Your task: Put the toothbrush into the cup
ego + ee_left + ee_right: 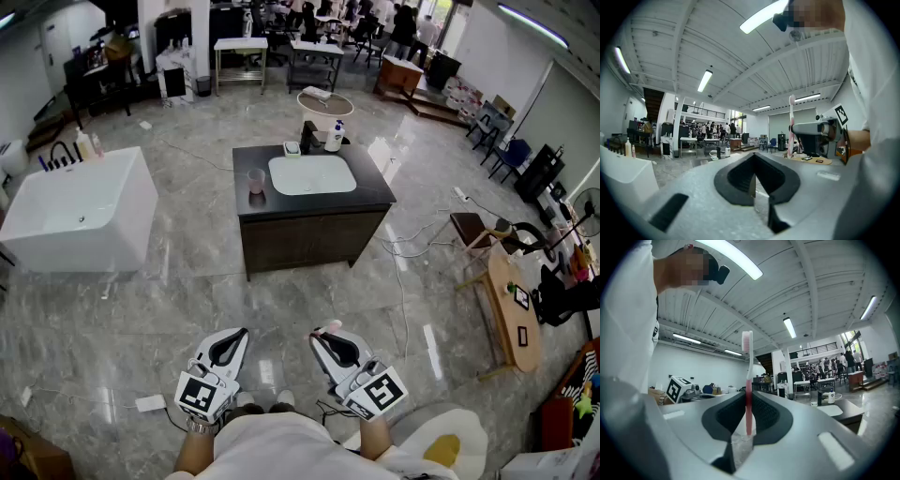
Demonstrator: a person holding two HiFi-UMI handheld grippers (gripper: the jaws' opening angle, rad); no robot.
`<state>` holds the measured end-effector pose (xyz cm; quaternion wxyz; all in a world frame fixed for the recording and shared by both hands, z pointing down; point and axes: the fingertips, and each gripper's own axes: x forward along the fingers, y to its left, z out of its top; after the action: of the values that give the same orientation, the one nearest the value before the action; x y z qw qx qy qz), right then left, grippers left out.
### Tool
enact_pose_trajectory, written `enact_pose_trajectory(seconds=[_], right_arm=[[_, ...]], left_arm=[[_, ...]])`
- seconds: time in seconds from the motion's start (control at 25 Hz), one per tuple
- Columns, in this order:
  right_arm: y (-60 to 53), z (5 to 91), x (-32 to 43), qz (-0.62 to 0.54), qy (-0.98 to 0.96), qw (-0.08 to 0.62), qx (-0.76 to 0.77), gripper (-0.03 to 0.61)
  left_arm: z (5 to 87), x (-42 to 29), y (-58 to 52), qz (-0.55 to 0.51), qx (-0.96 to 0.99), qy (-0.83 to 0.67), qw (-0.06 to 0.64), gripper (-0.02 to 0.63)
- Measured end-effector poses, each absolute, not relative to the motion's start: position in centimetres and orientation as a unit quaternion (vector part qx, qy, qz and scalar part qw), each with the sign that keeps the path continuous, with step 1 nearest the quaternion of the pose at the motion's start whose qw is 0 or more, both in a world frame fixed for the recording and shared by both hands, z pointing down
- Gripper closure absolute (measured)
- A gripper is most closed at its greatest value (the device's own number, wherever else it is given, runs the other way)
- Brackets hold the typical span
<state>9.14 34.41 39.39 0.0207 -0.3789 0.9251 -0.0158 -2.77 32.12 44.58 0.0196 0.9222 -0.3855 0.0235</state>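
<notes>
A pink and white toothbrush (748, 376) stands upright between the jaws of my right gripper (747, 425), which is shut on its handle. In the head view the right gripper (323, 339) is held low, close to my body, with the toothbrush (330, 326) tip showing at its front. My left gripper (236, 339) hangs beside it, shut and holding nothing (753, 180). The small pinkish cup (256, 181) stands on the left part of the dark vanity counter (375, 187), well ahead of both grippers. From the left gripper view the toothbrush (791, 124) rises above the right gripper (815, 136).
A white sink basin (311, 174) is set in the counter, with a black tap (308, 136) and a soap bottle (334, 137) behind it. A white bathtub (80, 206) stands at the left. Cables (403, 253) and a wooden bench (511, 309) lie to the right. Grey tiled floor separates me from the vanity.
</notes>
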Motion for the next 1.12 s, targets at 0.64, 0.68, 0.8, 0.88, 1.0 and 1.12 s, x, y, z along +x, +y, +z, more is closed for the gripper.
enact_pose_trajectory(seconds=[0.64,0.68,0.8,0.88,1.0,1.12], right_arm=[[35.4,38.9,8.8,-0.016,0.929,0.023,-0.37,0.526],[35.5,38.9,8.7,-0.015,0.929,0.022,-0.369,0.526],[35.6,38.9,8.4,-0.014,0.931,0.019,-0.365,0.526],[35.5,39.2,8.6,-0.015,0.931,0.017,-0.365,0.526],[35.1,39.5,9.2,-0.015,0.929,0.018,-0.368,0.526],[34.5,39.3,9.7,-0.01,0.928,0.017,-0.372,0.526]], left_arm=[[43.5,-2.3,33.1,0.031,0.92,-0.391,0.012,0.615],[43.2,-2.5,33.2,0.034,0.918,-0.394,0.013,0.615],[43.2,-2.8,33.5,0.033,0.916,-0.399,0.013,0.615],[43.8,-2.5,33.6,0.027,0.917,-0.397,0.013,0.615],[44.1,-2.0,33.2,0.026,0.918,-0.397,0.012,0.615],[43.9,-1.8,32.3,0.031,0.916,-0.399,0.009,0.615]])
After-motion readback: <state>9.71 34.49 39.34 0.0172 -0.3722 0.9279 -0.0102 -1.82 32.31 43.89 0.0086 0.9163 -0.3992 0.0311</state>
